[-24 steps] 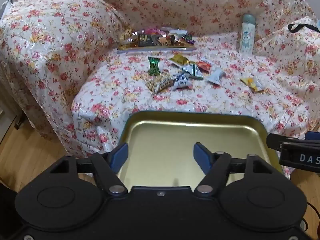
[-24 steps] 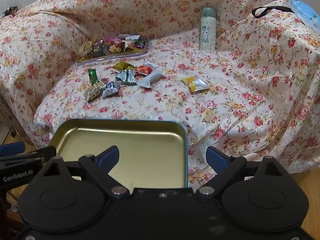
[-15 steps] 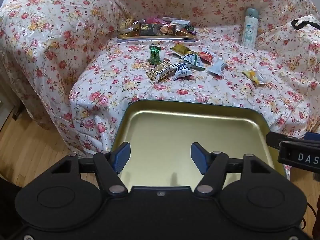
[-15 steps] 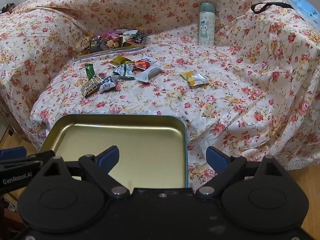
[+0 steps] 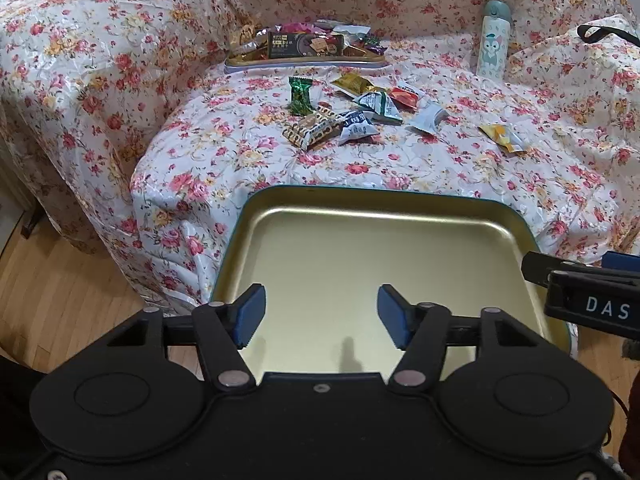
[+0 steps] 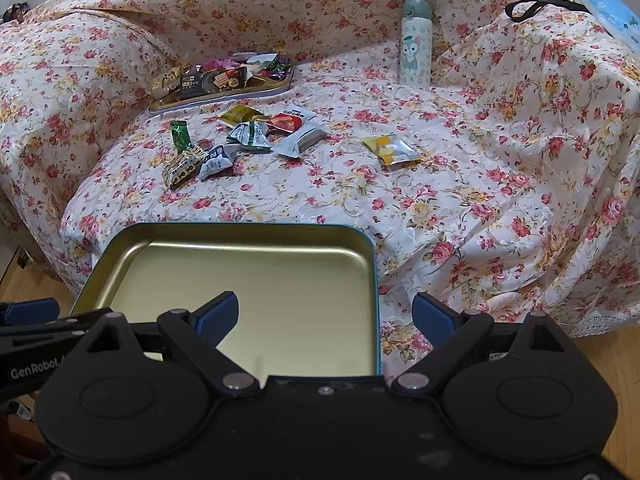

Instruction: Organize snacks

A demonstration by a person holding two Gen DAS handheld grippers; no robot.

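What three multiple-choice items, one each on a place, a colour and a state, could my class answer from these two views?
1. Where does the bottle stand?
A. At the back of the sofa seat, upright
B. In the near tray
C. On the wooden floor

2. What colour is the inside of the near tray?
A. Red
B. Gold
C. White

3. In what state are the left gripper and right gripper?
A. Both shut on snacks
B. One open, one shut
C. Both open, holding nothing

Answers:
1. A, since it stands upright on the floral cover against the backrest.
2. B, since its bare floor shines gold inside a teal rim.
3. C, since each pair of blue fingers stands wide apart with only the tray beneath.
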